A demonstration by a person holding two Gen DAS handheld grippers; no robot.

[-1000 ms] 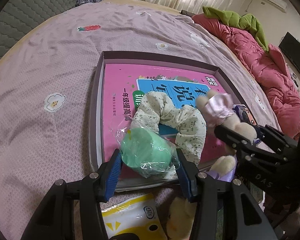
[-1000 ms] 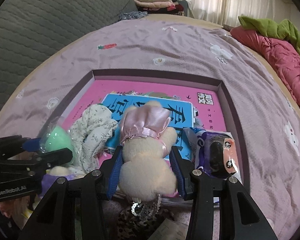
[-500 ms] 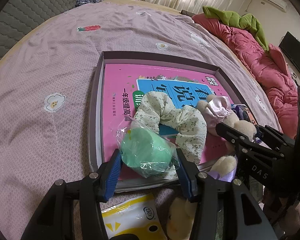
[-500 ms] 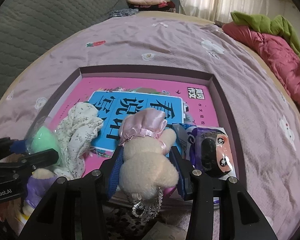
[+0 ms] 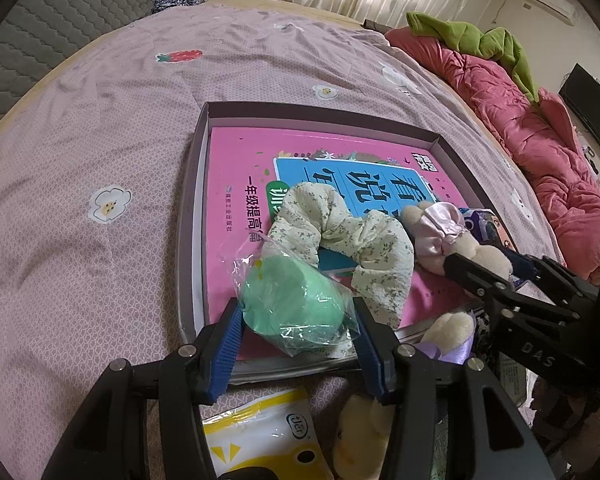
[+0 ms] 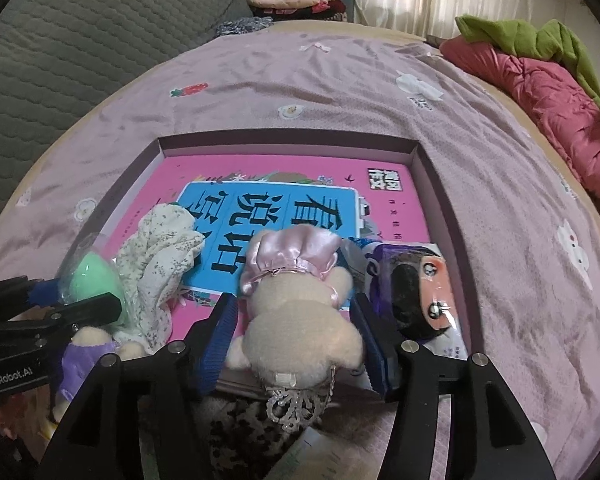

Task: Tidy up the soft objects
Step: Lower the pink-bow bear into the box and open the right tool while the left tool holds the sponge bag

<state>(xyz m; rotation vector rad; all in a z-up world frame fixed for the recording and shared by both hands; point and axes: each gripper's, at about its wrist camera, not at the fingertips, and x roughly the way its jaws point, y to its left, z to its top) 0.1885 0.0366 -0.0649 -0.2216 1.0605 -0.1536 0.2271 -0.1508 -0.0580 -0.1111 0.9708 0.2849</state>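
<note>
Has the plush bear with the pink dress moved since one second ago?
Yes. In the right wrist view the plush bear has slid down the pink book, from covering the blue panel to below it.

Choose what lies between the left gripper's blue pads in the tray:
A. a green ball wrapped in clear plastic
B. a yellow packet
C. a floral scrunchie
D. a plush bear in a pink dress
A: in the left wrist view the green ball in clear plastic sits between the pads of the left gripper, on the near edge of the tray.

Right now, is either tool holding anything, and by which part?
The left tool grips the bagged green sponge by its sides. The right tool is opening around the plush bear, pads clear of its head.
</note>
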